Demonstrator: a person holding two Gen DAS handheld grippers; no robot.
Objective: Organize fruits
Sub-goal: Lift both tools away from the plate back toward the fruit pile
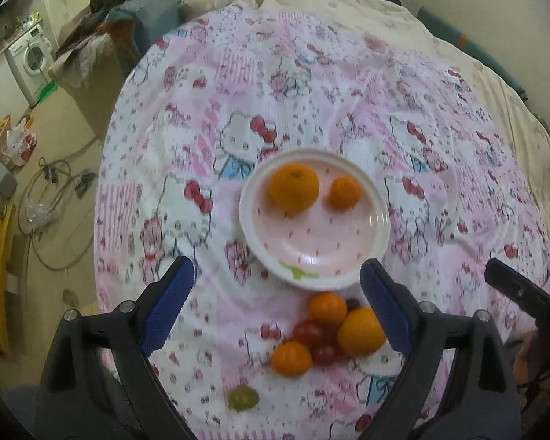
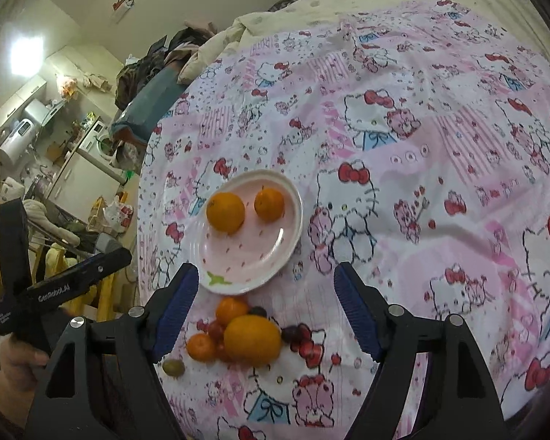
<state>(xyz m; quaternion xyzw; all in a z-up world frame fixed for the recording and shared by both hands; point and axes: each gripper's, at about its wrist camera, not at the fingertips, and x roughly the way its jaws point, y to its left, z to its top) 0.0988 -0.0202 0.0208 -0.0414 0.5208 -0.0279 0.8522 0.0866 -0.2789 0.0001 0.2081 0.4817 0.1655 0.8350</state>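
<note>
Right wrist view, large orange [image 2: 252, 343] in pile, long axis sideways

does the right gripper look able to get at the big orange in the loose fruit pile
Probably yes. The right gripper stands open and empty, the big orange lies on top of the pile between its fingers, and nothing covers it; smaller fruits crowd its sides.

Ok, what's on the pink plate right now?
Two oranges sit on the plate, a bigger orange and a smaller orange, apart from each other. The rest is bare. What lies under the plate is covered; only the cartoon bedsheet shows around it.
</note>
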